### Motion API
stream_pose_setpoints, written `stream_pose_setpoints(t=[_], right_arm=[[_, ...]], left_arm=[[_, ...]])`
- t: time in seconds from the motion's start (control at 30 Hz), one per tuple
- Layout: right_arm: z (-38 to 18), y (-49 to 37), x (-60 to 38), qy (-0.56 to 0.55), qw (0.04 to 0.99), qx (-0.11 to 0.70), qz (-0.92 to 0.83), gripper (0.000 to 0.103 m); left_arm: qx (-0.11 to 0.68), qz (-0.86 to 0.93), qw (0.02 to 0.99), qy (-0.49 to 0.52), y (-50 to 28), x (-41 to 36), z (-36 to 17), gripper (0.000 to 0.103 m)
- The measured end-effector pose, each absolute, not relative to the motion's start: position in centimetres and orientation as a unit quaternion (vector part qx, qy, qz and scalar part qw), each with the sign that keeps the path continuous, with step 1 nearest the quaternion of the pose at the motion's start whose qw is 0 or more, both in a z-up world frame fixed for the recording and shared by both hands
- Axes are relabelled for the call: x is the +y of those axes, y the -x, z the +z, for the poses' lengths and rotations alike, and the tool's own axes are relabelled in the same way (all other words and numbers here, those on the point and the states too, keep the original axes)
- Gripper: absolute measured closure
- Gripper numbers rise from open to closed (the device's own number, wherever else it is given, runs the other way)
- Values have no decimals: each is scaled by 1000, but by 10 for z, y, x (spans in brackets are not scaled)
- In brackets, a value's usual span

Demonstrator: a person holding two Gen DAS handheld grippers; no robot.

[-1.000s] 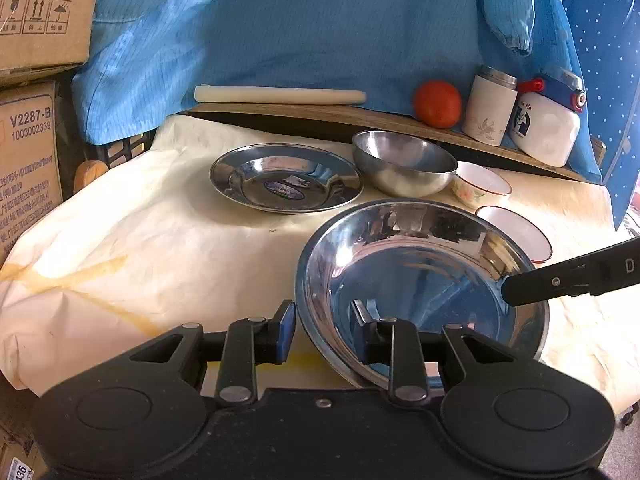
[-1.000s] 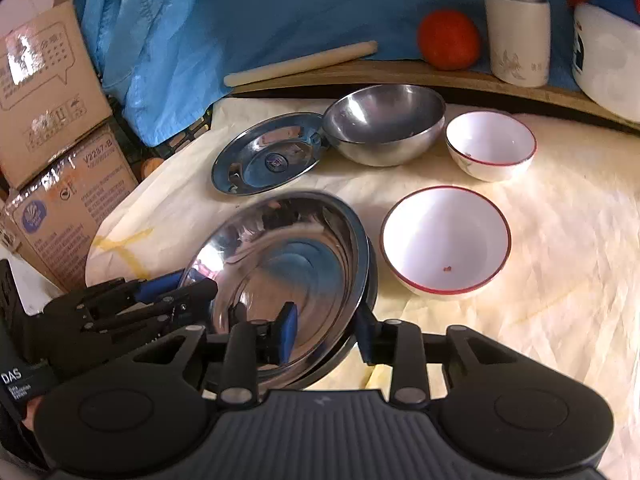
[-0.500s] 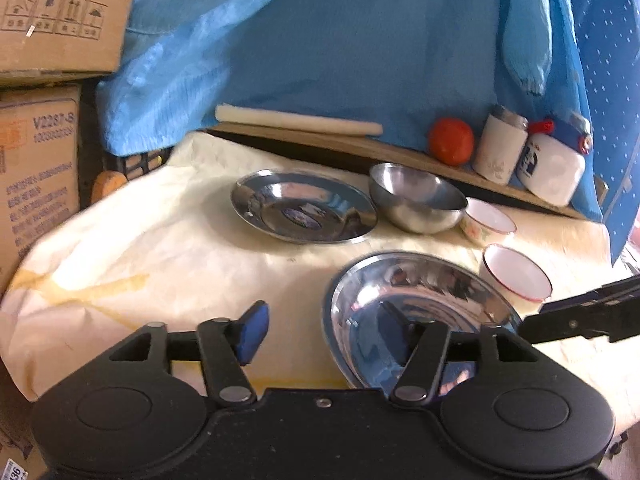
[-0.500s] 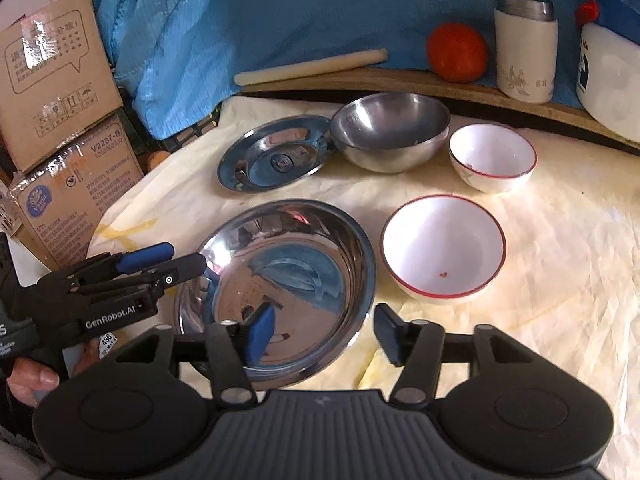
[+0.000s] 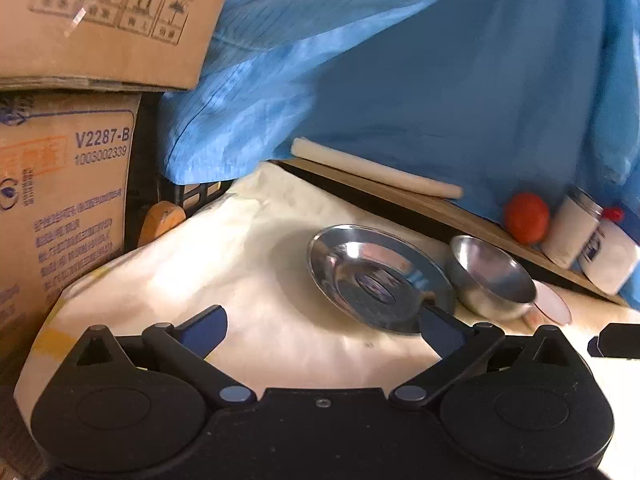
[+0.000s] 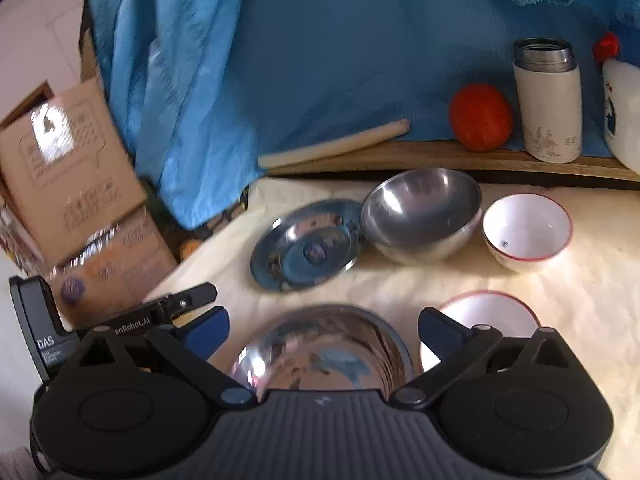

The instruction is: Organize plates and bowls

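Below right claw (image 6: 324, 332), large steel plate (image 6: 324, 354) flat, hollow up (round); both claws opening, nothing between.

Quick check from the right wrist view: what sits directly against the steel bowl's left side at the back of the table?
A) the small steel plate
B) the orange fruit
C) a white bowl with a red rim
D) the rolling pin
A: the small steel plate lies with its rim tucked against the steel bowl.

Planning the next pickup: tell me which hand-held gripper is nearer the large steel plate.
Right. The right hand-held gripper hangs directly over the large steel plate, jaws opening; the left hand-held gripper sits off its left edge.
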State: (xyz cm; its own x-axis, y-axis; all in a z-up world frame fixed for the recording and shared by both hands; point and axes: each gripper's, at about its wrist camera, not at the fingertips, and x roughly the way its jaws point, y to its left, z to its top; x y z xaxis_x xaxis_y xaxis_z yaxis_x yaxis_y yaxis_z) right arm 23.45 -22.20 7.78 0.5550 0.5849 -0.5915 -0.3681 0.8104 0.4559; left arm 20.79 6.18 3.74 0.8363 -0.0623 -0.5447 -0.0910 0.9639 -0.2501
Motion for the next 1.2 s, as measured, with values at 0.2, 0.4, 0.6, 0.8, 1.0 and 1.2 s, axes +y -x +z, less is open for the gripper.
stream_pose_setpoints(t=[0.2,0.4,0.6,0.8,1.0,1.2], right_arm=[[61,-271,-207,-172,856,400,278,0],[37,-302,-198,-211,837,426,270,0],[23,-320,-196,-236,829,433,263,0],[20,-327,-192,-255,818,433,279,2],[14,-331,-184,-259,809,444,286,9],[7,-331,-176,-250,811,449,279,16]], left_arm=[[306,13,944,127,-245,68,34,1],[330,13,935,128,-279,74,25,1],[336,9,933,125,-304,77,20,1],[342,8,930,133,-320,77,11,1],[339,5,931,136,-325,80,5,1],[327,-4,935,138,-321,80,5,9]])
